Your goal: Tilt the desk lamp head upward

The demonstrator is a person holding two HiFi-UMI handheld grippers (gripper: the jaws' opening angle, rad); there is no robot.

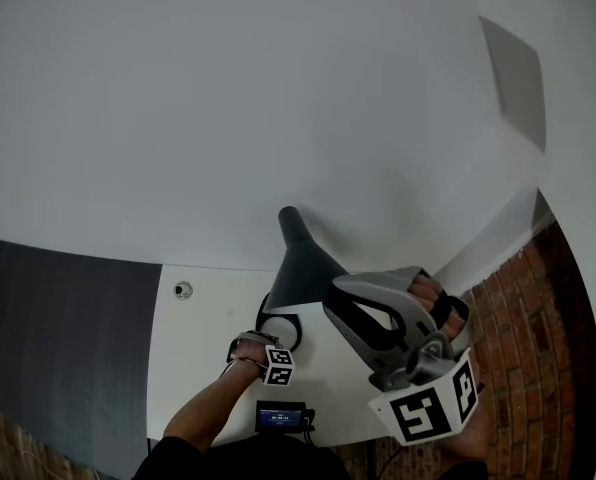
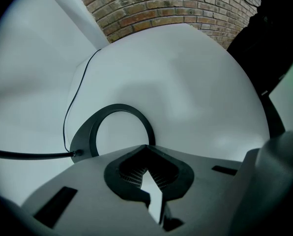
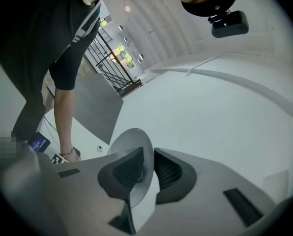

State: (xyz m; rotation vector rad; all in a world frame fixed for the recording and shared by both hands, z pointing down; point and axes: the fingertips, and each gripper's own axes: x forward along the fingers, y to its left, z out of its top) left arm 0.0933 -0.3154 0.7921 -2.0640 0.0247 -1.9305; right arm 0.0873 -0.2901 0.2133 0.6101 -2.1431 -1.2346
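**Lamp on the tilt:** At a white counter [image 1: 203,348] beside a red brick wall [image 2: 176,4], I am working on a desk lamp's dark grey, cone-shaped lamp head [image 1: 303,263] with two hand-held tools. My right claw [image 3: 147,166] is grasping the lamp head at its wide rim. The thin wall of the shade is filling the gap between the ribbed pads [image 3: 171,171], and both appear to be bearing on it.

My left claw [image 2: 147,168] is clenched on nothing. Its tips are together and pointing steeply down at the counter, just beside the lamp's black ring base [image 2: 85,139], where a thin black cable [image 2: 28,155] is entering. Whether it is touching the base I cannot tell.

The lamp head is standing above that ring base. Its long axis is running from the narrow neck at the far end down to the broad mouth, which is facing the counter and my right claw. As I read it, the coming move is turning on that relation. The right claw is the one on the rim, on the side nearest me, so raising the mouth means lifting that rim about the neck. The left claw, low by the base, is placed to be steadying the lamp. The joint itself is hidden behind the shade.
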